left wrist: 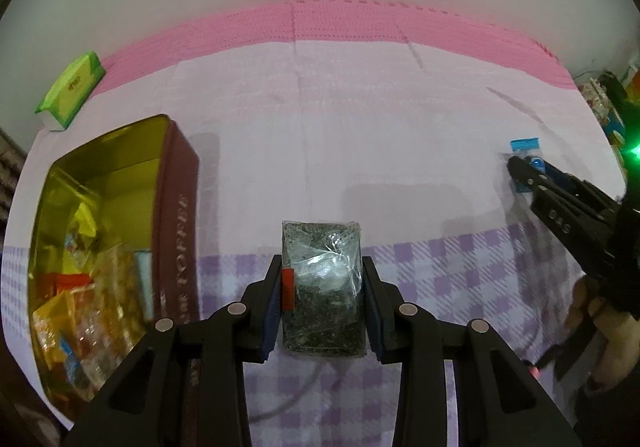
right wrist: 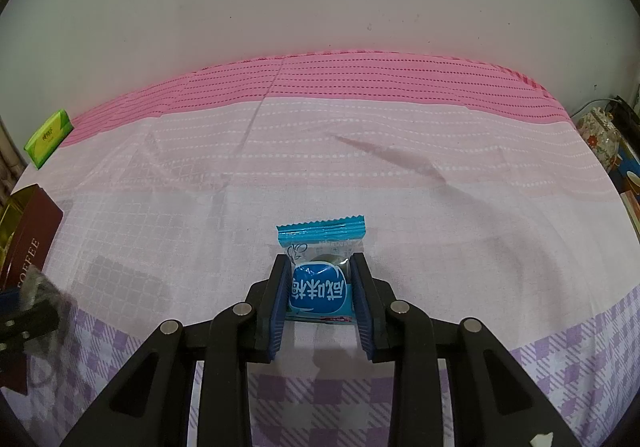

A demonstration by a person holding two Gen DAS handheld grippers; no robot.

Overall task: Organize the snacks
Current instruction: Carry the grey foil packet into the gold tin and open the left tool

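My left gripper (left wrist: pixel 322 267) is shut on a clear packet of dark snack (left wrist: pixel 323 287) and holds it above the cloth, to the right of an open maroon toffee tin (left wrist: pixel 176 207) with several wrapped snacks inside. My right gripper (right wrist: pixel 320 267) has its jaws around a blue and white candy packet (right wrist: pixel 321 271) that lies on the cloth, with the pads touching its sides. The right gripper also shows at the right of the left wrist view (left wrist: pixel 520 167), and the tin at the left edge of the right wrist view (right wrist: pixel 28 247).
A green tissue pack (left wrist: pixel 72 87) lies at the far left near the wall. The table is covered with a pink and purple checked cloth (right wrist: pixel 360 175). Cluttered items (right wrist: pixel 600 135) stand beyond the table's right edge.
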